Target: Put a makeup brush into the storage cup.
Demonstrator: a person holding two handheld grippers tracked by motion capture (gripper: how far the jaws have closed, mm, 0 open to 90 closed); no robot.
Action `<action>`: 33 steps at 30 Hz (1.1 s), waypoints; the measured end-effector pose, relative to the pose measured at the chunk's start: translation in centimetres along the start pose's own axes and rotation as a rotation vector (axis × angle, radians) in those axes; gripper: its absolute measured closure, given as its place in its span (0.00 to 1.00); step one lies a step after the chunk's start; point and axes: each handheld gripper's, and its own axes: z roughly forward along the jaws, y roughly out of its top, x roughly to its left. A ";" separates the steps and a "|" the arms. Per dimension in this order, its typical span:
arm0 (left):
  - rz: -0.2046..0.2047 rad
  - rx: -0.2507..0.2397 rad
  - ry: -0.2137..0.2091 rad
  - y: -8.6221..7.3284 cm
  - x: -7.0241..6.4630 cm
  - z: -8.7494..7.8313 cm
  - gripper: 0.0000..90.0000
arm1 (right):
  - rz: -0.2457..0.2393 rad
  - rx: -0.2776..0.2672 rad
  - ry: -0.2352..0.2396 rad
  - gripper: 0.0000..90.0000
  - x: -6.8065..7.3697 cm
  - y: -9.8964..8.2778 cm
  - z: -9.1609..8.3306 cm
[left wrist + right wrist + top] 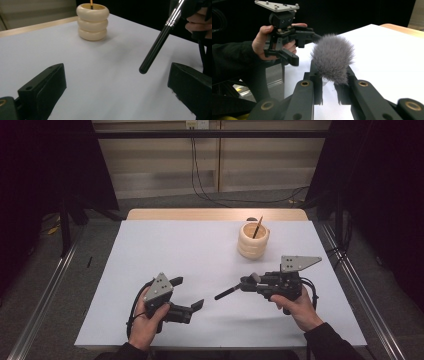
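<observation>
High view first: a white table (pixel 165 250) with a wooden strip along its far edge stands on grey floor, metal rails running down both sides, dark curtains left and right, and a pale panelled wall behind with black cables (pixel 200 190) hanging down to the floor. Toward the far right of the table stands a cream holder (pixel 253 241) shaped like three stacked rings, upright, with one thin stick (pixel 258 227) leaning out of it; from the left gripper view the holder (pixel 92 22) sits well apart from everything else. The right gripper (pixel 248 282) hovers near the front right of the table, its jaws closed narrow on a makeup brush (pixel 227 292), gripping just below the fluffy grey head (pixel 333 58), so the black handle (pixel 156 48) with its silver ferrule points out toward the left gripper. The left gripper (pixel 187 294), front left, has its jaws spread wide with nothing between them; the handle's tip hangs in the air just beyond them, touching neither.
</observation>
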 end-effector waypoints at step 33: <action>0.012 -0.059 0.086 -2.6 1.6 -3.4 0.02 | 0.052 -0.009 -0.133 0.86 -1.4 0.2 -1.9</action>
